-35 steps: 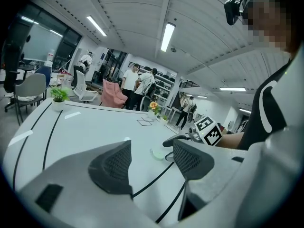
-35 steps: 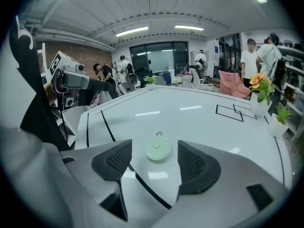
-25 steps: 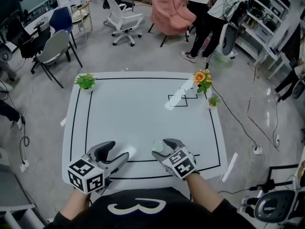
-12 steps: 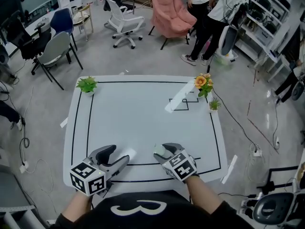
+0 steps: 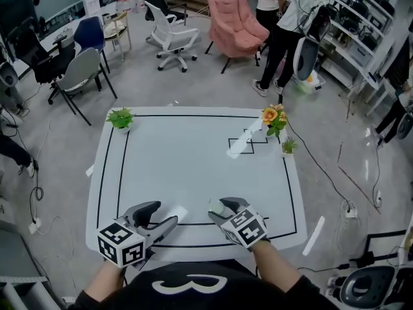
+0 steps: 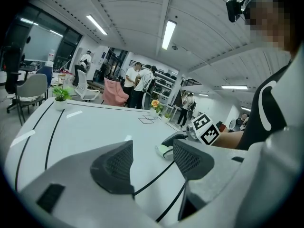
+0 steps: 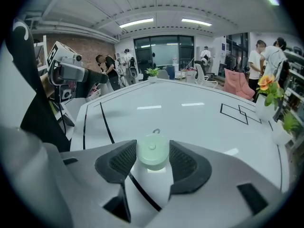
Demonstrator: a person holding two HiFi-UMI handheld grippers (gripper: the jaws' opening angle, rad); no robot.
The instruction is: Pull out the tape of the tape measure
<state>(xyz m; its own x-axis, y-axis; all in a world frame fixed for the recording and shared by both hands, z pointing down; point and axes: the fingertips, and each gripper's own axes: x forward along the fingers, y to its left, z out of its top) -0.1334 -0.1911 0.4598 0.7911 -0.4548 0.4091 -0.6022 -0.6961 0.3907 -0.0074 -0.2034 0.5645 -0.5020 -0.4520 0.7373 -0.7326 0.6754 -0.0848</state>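
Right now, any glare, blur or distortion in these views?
Head view: evenly lit and sharp, with soft light reflections on the white table. Left gripper view: strong fisheye bending, dark corners, a mosaic patch top right. Right gripper view: same fisheye curve, with the pale green tape measure in the foreground fairly sharp.
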